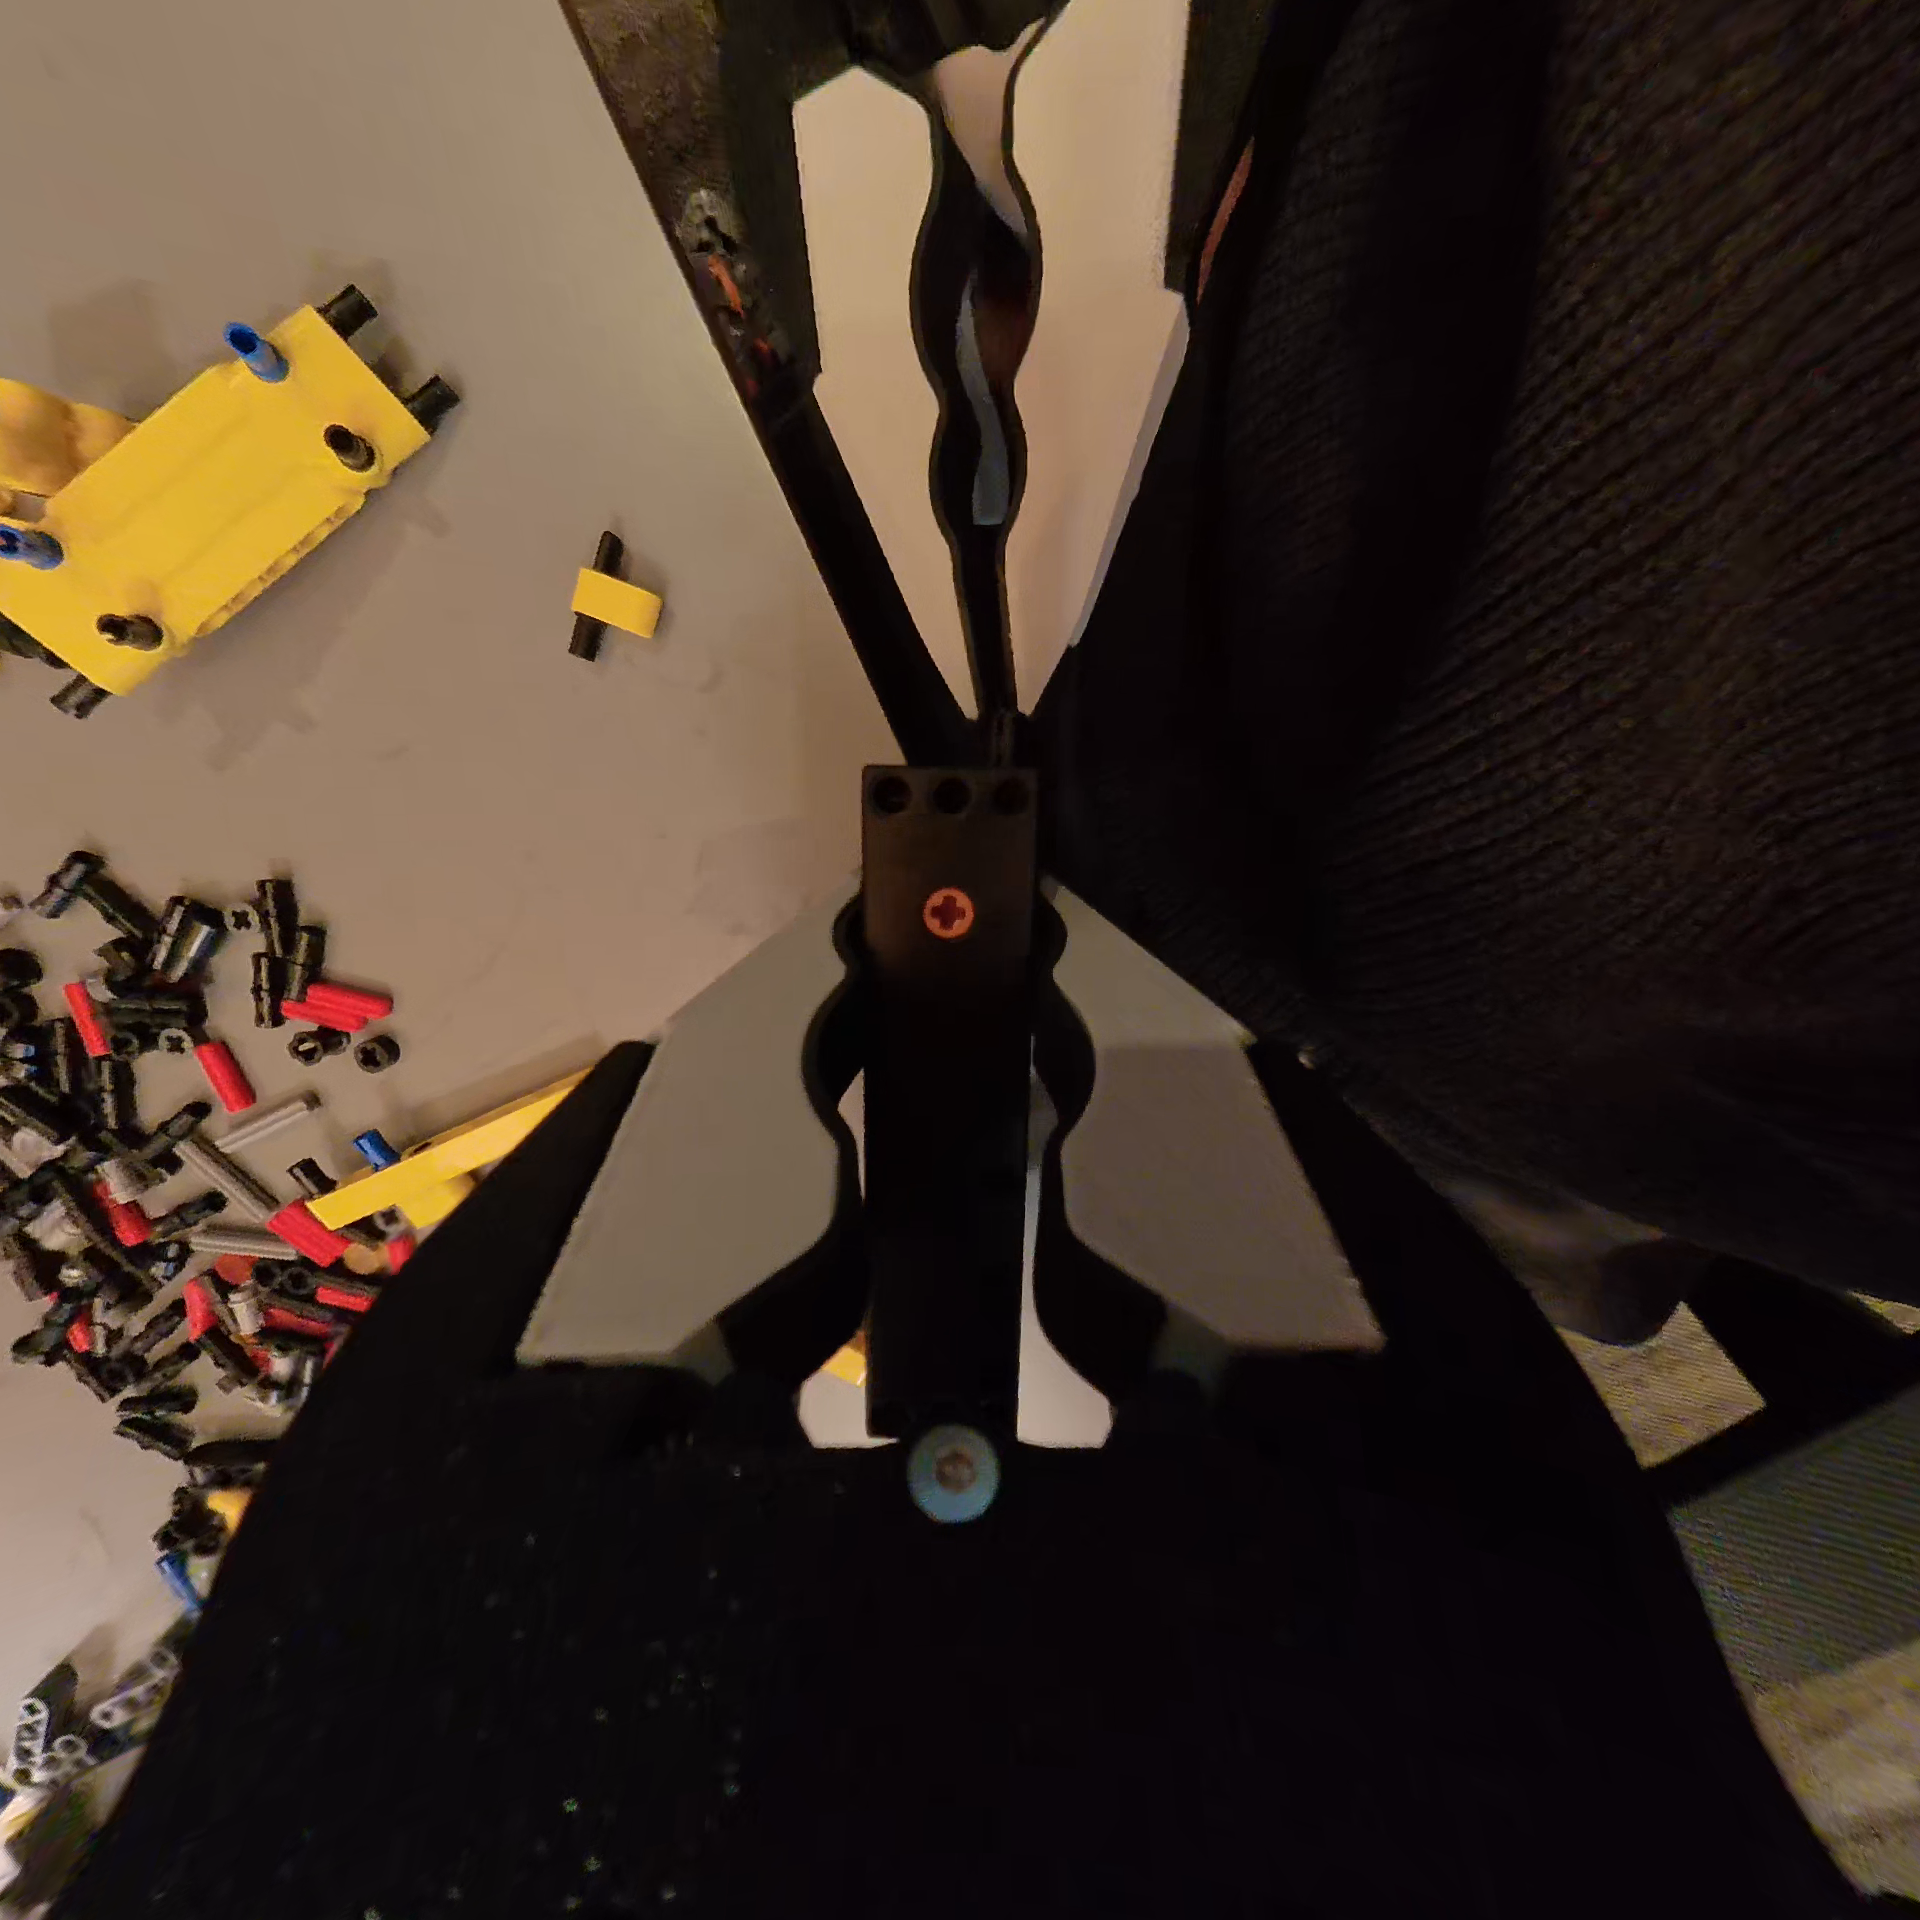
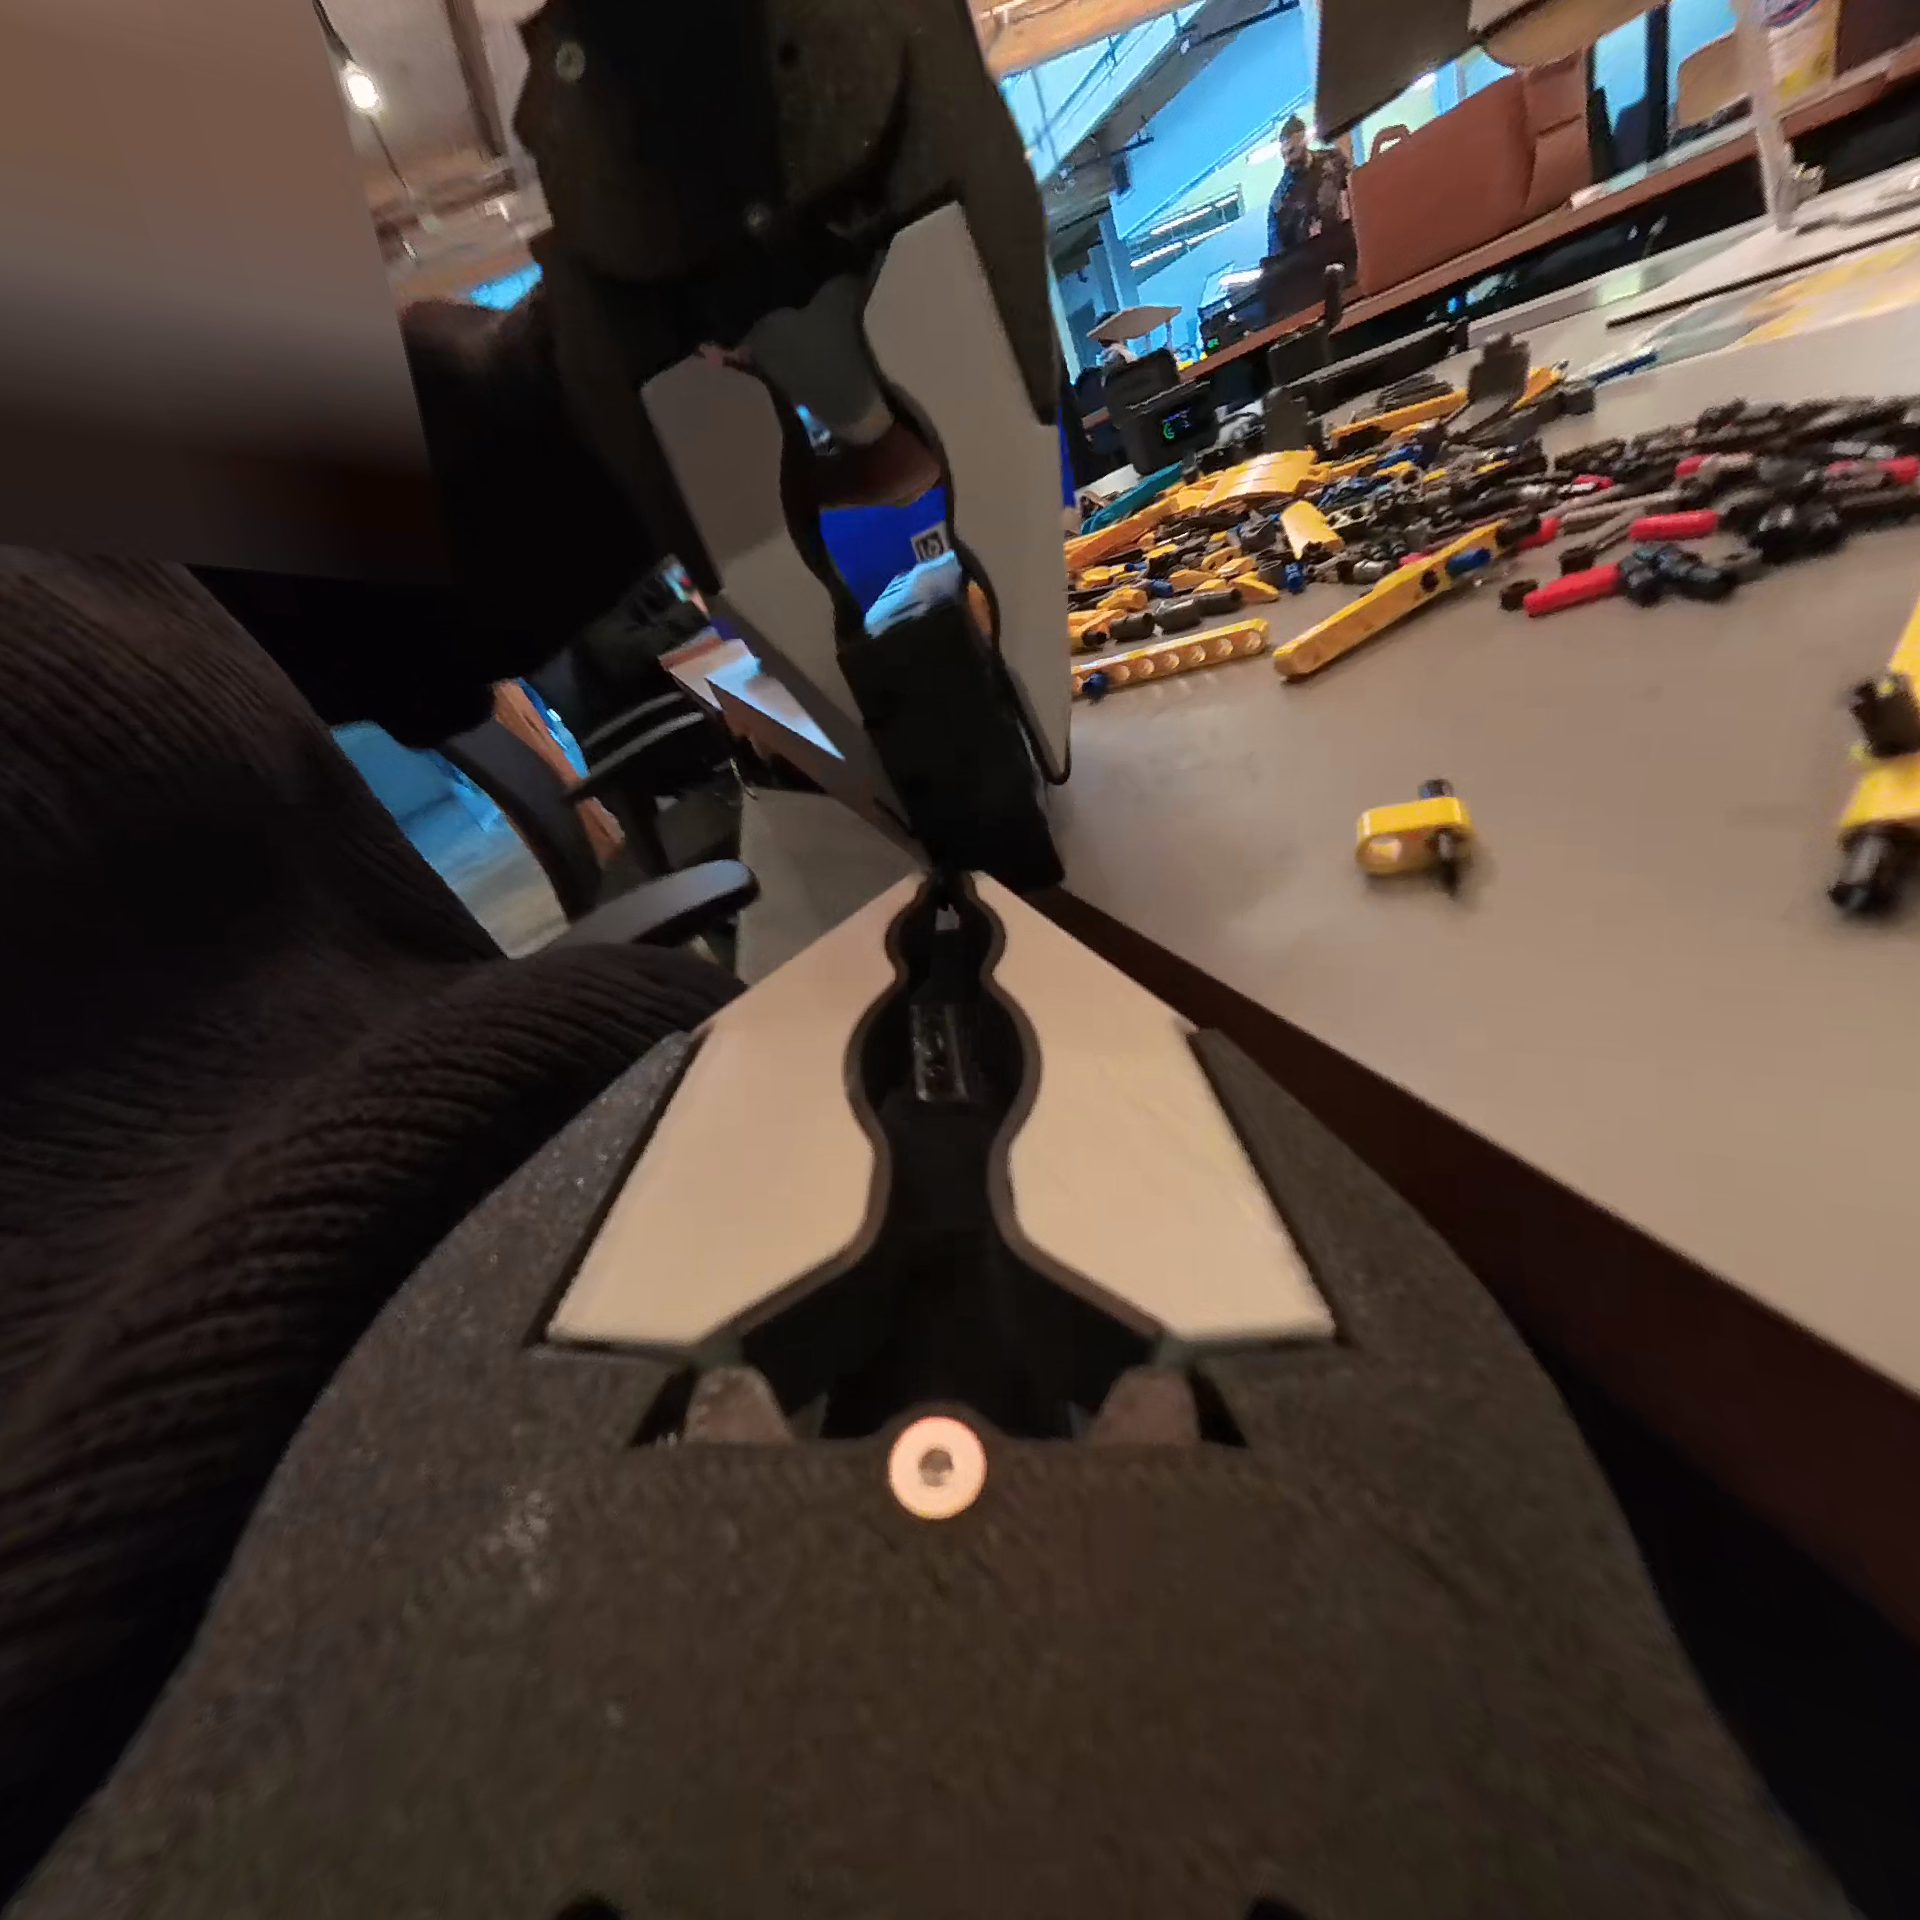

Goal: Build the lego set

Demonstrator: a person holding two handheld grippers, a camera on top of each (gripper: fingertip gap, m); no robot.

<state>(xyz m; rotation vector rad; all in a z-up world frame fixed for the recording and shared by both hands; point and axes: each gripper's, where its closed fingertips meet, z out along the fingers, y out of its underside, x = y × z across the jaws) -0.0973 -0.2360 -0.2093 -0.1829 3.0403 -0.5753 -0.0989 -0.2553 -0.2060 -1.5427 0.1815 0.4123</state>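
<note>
The black beam (image 1: 948, 1091) is lying between the left gripper's (image 1: 948, 914) fingers, and its near end is hiding behind the gripper body. A small black pin (image 1: 1000, 732) at its far end is too small to make out, and the right gripper (image 2: 943, 904) is closing around it.

The yellow assembly (image 1: 197, 509) is running out of the left edge. The pile of small parts (image 1: 156, 1195) is disappearing partly under the gripper.

In the right wrist view, the far heap of parts (image 2: 1455, 520) is blurring together. A smoothed patch (image 2: 177, 260) is covering the upper left corner.
</note>
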